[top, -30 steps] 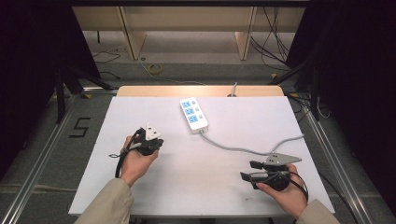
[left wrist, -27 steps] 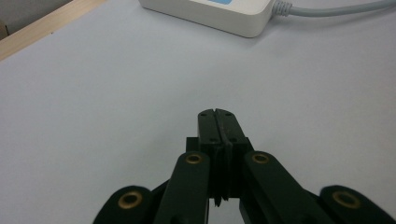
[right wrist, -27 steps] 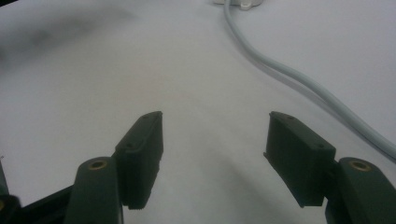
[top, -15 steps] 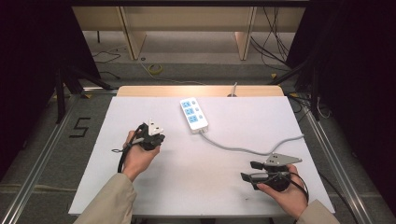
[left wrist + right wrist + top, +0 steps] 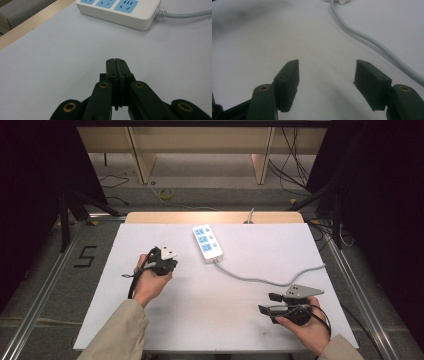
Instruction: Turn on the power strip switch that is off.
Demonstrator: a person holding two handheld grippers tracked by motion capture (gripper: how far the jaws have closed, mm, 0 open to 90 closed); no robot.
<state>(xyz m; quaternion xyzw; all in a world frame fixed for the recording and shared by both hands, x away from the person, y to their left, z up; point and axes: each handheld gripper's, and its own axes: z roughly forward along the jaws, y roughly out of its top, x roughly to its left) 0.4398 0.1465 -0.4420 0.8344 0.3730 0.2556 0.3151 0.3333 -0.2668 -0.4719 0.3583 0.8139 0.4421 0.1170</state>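
Left gripper [image 5: 167, 261] has edged nearer the power strip [image 5: 208, 242].

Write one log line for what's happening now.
left hand-held gripper: shut, empty, near white plastic power strip | right hand-held gripper: open, empty | grey cable: on table

power strip [image 5: 208, 243] lies on the table [image 5: 150, 320] toward its far edge, its cable [image 5: 270, 279] trailing rightward.

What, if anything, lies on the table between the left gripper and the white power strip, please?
Nothing visible does. The left gripper, fingers shut and empty, points at the power strip across bare white table; the grey cable trails off to one side of that path.
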